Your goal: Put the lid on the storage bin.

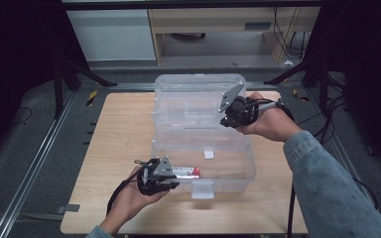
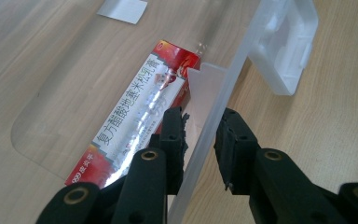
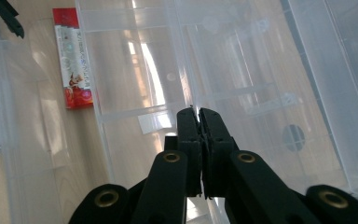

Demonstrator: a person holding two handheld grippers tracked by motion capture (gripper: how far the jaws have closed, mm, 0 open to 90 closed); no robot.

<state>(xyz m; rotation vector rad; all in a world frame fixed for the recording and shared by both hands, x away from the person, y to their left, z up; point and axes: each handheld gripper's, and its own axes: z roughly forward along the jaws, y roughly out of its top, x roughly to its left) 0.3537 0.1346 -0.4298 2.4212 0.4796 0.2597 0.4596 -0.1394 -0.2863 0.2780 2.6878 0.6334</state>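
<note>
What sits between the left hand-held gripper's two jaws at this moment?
In the left gripper view, the clear box's front wall stands in the gap of the left hand-held gripper: one jaw inside beside the red carton, the other outside.

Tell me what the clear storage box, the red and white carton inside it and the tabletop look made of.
Clear lidded storage box: likely rigid moulded plastic, glossy; the table shows through its walls. Red and white printed carton: probably thin coated cardboard, with folded edges and a shiny silver panel. Light wood-grain tabletop: wood or laminate, matte; which one is unclear.
</note>
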